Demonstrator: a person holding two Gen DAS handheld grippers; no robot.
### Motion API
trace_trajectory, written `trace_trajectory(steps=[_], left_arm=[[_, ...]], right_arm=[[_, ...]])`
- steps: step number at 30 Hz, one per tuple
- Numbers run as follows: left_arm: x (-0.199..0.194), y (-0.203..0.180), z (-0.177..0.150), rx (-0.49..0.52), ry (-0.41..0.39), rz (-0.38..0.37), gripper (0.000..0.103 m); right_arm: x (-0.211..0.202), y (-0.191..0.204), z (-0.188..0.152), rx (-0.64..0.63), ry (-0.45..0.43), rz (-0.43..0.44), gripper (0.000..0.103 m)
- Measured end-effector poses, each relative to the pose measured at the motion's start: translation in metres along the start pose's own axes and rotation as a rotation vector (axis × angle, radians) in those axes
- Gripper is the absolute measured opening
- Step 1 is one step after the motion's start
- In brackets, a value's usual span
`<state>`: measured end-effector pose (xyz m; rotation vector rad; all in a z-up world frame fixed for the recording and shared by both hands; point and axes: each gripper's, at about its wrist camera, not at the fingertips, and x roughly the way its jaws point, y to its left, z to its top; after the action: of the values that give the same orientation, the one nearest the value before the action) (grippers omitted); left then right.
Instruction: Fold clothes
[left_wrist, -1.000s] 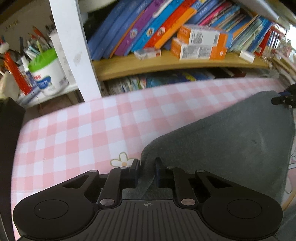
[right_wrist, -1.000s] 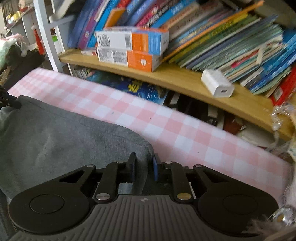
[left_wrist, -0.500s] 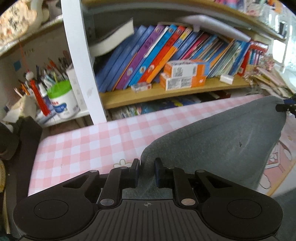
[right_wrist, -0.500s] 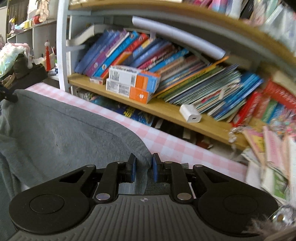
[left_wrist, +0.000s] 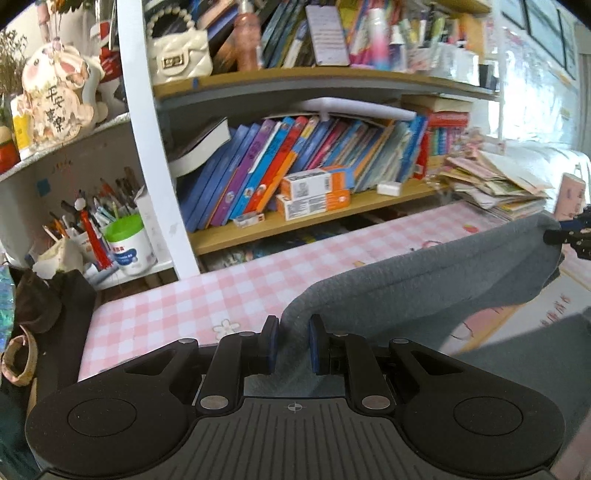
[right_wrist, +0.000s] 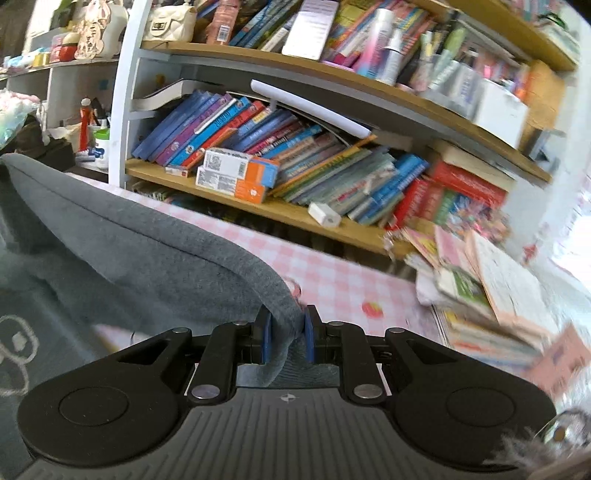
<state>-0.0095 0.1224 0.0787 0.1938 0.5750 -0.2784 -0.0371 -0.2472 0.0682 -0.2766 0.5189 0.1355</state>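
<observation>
Grey garment (left_wrist: 424, 288) hangs stretched above the pink checked tablecloth (left_wrist: 177, 306), lower centre of both frames. The left gripper (left_wrist: 291, 345) pinches one corner; the right gripper (right_wrist: 286, 338) clamps the opposite corner.

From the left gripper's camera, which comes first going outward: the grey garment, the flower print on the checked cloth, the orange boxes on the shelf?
1. Grey garment: pinched in the left gripper.
2. Flower print: on the cloth, just left of the fingers.
3. Orange boxes: far back on the wooden shelf.
</observation>
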Motion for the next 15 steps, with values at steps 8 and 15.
trace_trajectory(steps=[8,15], left_arm=[[-0.038,-0.012,-0.045,-0.036,0.004,-0.04,0.016],[-0.055,-0.013,-0.103,-0.072,0.142,-0.055,0.022]], right_arm=[[-0.057,0.035,-0.053,0.053,0.049,-0.052,0.019],[-0.083,0.062,-0.099,0.116,0.202,-0.048,0.021]])
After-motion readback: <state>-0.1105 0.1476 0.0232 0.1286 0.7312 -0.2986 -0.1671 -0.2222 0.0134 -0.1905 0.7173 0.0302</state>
